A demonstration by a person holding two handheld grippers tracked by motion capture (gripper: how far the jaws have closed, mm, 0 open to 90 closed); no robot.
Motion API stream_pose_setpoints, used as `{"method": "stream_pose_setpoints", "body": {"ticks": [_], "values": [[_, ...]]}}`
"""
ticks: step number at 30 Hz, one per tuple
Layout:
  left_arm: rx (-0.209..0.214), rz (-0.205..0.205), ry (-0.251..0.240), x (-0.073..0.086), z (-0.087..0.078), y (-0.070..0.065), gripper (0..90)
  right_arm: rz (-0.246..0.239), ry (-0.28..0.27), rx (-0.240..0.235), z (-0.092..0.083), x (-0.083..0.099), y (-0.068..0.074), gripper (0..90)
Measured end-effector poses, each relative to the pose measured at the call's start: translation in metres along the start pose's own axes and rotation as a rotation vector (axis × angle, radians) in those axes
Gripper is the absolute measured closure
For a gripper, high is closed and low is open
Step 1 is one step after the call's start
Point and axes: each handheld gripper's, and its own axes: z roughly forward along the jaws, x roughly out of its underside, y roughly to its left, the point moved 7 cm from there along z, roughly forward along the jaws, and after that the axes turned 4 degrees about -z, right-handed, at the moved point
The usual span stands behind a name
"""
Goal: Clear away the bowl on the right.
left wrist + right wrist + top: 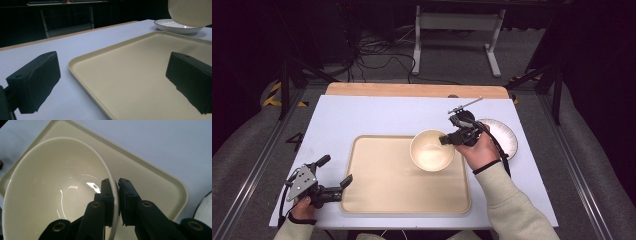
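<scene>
Cream bowl (pixel 431 150), empty, rim-pinched, above beige tray (pixel 382 180).

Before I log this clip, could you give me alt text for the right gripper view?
The right hand-held gripper pinches the rim of an empty cream bowl, one jaw inside and one outside. Below the bowl lies a cream tray on a pale blue table, and the edge of a white plate shows at the right.
</scene>
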Motion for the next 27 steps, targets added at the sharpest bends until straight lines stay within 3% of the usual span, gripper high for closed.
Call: {"method": "stream_pose_setpoints", "body": {"ticks": [12,27], "values": [[0.001,0.002,0.000,0.000,0.000,0.000,0.2,-0.010,0.002,-0.039,0.018,-0.004,0.017,82.2],[0.014,0.012,-0.005,0.000,0.000,-0.001,0.3,0.013,0.027,-0.099,0.057,-0.002,0.031,82.2]]}}
